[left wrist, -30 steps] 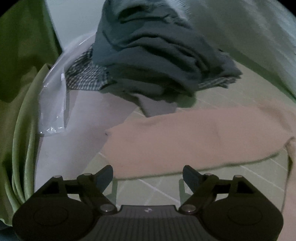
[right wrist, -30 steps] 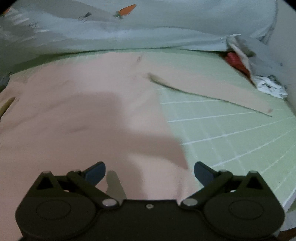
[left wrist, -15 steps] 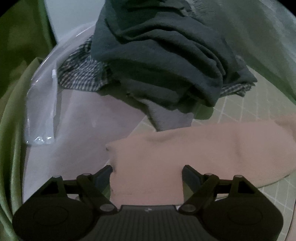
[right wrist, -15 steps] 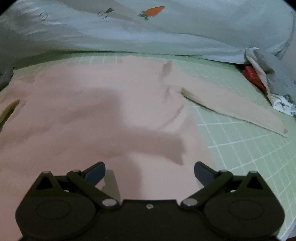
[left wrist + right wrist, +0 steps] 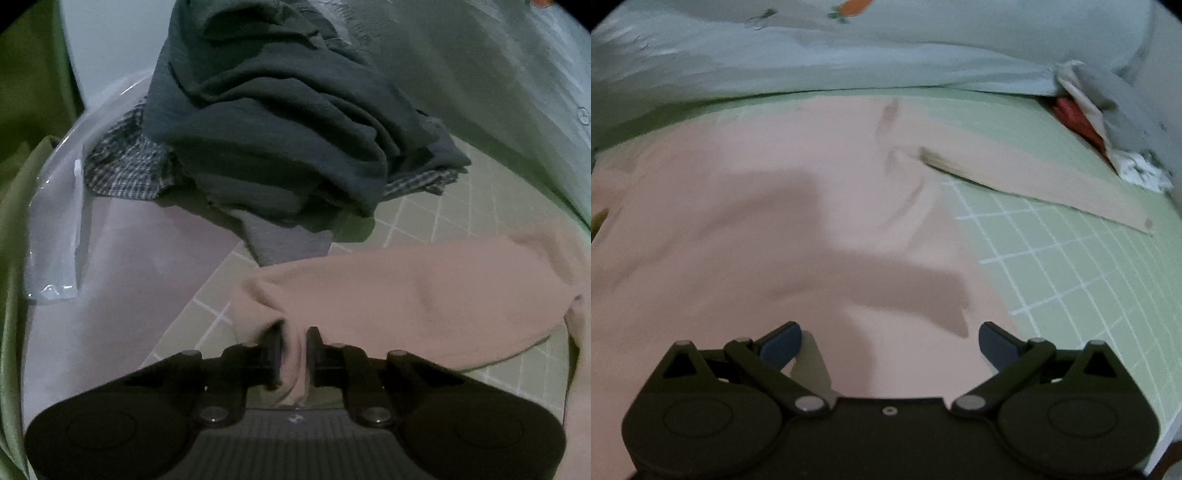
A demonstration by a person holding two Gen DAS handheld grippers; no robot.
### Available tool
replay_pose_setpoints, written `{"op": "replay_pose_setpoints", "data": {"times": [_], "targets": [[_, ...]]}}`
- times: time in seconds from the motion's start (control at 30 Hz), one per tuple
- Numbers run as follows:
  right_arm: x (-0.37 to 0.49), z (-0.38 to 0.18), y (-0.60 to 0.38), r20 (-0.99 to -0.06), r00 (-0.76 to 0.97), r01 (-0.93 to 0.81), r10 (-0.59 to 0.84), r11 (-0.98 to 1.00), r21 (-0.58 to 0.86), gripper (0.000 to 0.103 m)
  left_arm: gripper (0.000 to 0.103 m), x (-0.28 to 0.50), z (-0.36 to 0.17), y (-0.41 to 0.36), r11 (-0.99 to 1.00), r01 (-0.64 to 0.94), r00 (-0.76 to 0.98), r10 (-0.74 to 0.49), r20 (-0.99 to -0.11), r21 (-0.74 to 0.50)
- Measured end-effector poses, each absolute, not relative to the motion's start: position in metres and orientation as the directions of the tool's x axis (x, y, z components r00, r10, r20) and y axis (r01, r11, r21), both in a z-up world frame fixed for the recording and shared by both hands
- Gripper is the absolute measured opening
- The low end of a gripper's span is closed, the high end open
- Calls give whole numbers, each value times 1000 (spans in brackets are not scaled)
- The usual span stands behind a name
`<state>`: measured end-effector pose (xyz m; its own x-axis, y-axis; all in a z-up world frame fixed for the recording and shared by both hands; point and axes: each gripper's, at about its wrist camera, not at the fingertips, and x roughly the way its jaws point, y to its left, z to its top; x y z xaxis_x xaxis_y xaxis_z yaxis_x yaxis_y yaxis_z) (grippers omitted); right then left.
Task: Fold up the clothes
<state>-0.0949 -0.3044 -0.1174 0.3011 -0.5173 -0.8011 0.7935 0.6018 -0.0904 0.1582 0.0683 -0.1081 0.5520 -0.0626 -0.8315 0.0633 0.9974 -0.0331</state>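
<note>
— Left hand-held gripper [image 5: 295, 354]: what's it got?

— Its jaws are closing, with the end of the pink garment's sleeve [image 5: 424, 295] bunched between the pads. I'd guess it takes the cuff because that end must swing in over the body for the first fold.

— And the right hand-held gripper [image 5: 889, 341]?

— Jaws spread wide, nothing between them, poised over the near part of the pink garment [image 5: 757, 229], which lies flat on the green gridded mat [image 5: 1071, 266]. The other sleeve [image 5: 1052, 184] stretches out to the far right.

— Room to work?

— To the right, bare mat beside the hem edge. On the left it's tighter: a dark grey clothes pile [image 5: 280, 122] sits just beyond the held sleeve, with a clear plastic bag [image 5: 55, 229] further left. A pale bedsheet [image 5: 886, 48] bounds the far side.
</note>
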Motion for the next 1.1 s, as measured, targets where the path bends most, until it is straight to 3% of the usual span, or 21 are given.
{"op": "replay_pose_setpoints", "data": {"times": [0.2, 0.9, 1.0, 1.07, 1.1], "targets": [[-118, -117, -313, -794, 282, 821, -538, 564, -90, 103, 10, 164, -100, 43, 988, 57, 511, -154, -846, -145], [-180, -114, -373, -793, 266, 865, -548, 499, -54, 103, 11, 102, -47, -175, 801, 544, 419, -517, -746, -250], [-181, -117, -378, -798, 266, 868, -541, 494, -46, 103, 31, 94, -48, -179, 790, 550, 378, -526, -762, -272], [-178, -117, -378, -797, 272, 862, -539, 504, -47, 103, 61, 96, -47, -170, 795, 537, 382, -528, -758, -283], [-176, -117, -376, -796, 276, 857, -540, 512, -50, 103, 67, 98, -45, -162, 804, 524, 401, -524, -752, -281]]}}
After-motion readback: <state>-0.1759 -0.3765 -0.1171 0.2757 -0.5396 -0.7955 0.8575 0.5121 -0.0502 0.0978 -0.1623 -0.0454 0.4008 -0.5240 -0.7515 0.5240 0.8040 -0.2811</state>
